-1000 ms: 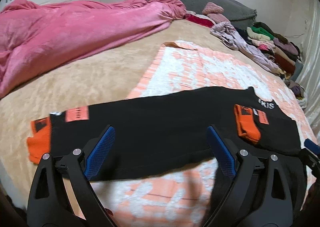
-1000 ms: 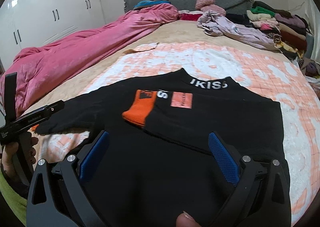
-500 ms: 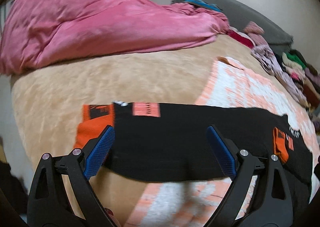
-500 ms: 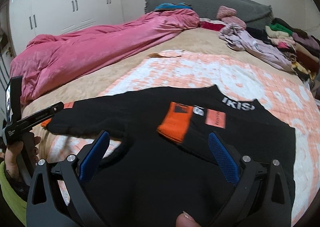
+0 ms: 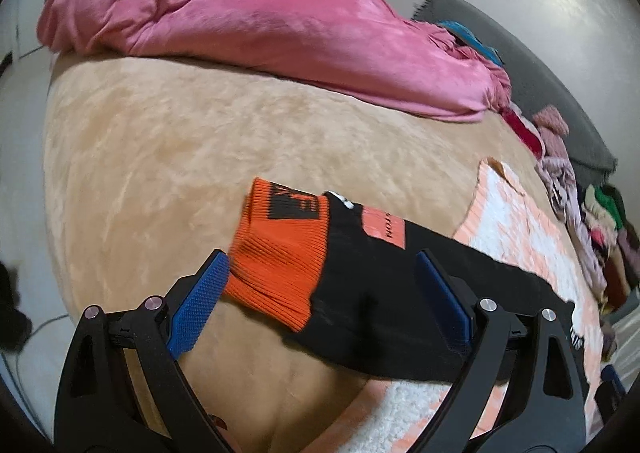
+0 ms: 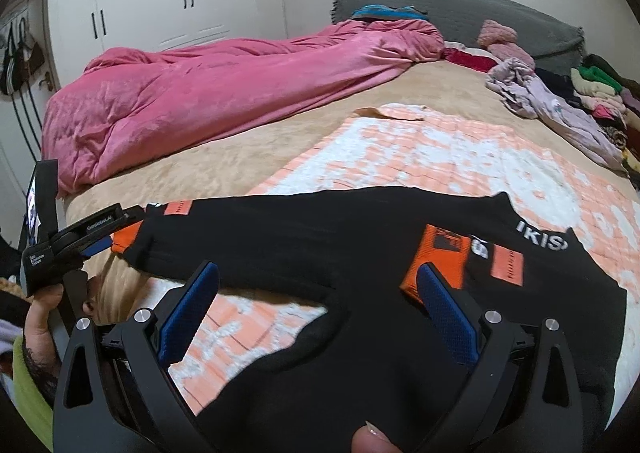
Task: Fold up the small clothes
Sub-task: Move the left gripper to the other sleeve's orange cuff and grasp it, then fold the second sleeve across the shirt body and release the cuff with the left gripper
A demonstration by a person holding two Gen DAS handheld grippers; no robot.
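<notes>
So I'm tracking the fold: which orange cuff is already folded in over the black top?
The orange cuff near the collar lettering; it lies on the body. The other cuff lies stretched out between the left gripper fingers.

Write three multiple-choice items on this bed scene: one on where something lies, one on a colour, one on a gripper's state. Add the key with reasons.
1. Where does the outstretched sleeve's cuff lie?
A. on the tan bedspread
B. on the pink quilt
C. on the clothes pile

2. What colour are the cuffs of the black top?
A. green
B. orange
C. white

3. How does the left gripper stand?
A. shut on the cuff
B. shut on nothing
C. open, fingers either side of the cuff

Key: 1 A, the left wrist view shows tan plush under the cuff. 2 B, both cuffs, including the folded-in one, are ribbed orange. 3 C, the blue pads stand wide apart.
</notes>
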